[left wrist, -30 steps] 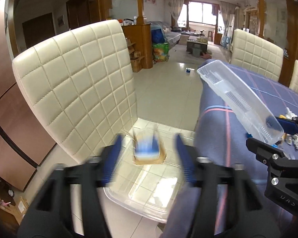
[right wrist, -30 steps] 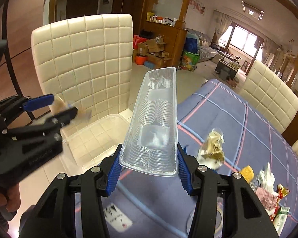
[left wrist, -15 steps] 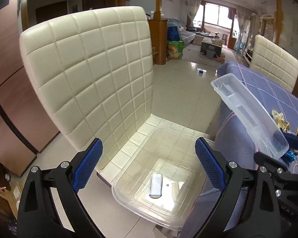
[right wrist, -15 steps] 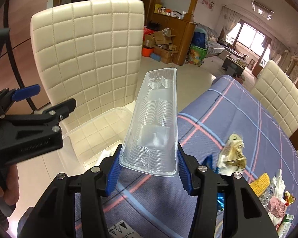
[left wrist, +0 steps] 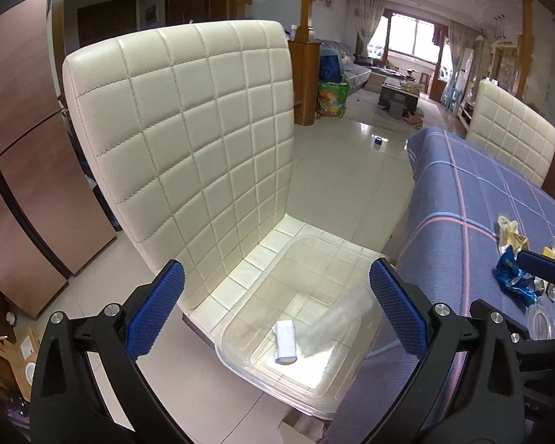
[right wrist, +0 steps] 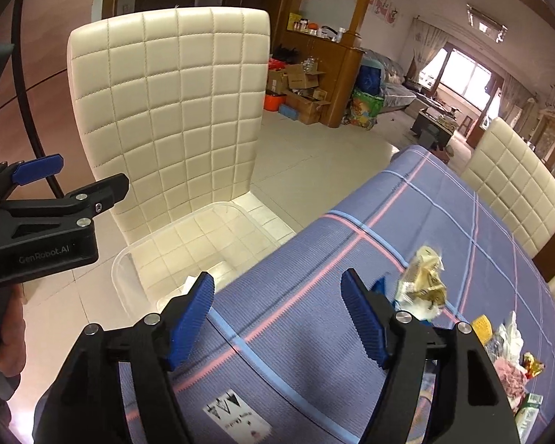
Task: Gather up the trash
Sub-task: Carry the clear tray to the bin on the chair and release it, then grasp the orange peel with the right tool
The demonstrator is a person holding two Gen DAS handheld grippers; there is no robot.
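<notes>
A clear plastic bin (left wrist: 299, 238) (right wrist: 118, 262) stands on the seat of a cream chair (left wrist: 188, 129). A white and blue packet (left wrist: 286, 342) lies in the bin, with a blurred clear plastic tray (left wrist: 336, 322) beside it. My left gripper (left wrist: 277, 270) hangs over the bin, jaws opening wide, nothing between them. My right gripper (right wrist: 277, 281) is above the table edge beside the bin, jaws opening and empty. A gold wrapper (right wrist: 423, 281) and a blue wrapper (left wrist: 514, 277) lie on the blue cloth-covered table (right wrist: 425, 222).
More wrappers and scraps (right wrist: 510, 351) are heaped at the table's right side. A second cream chair (right wrist: 514, 185) stands behind the table. A hand (right wrist: 0, 351) holds the left gripper. Tiled floor stretches beyond the chair toward the living room.
The left gripper opened and the white and blue packet dropped into the bin. The right gripper opened and let go of the clear tray, which now lies in the bin.
</notes>
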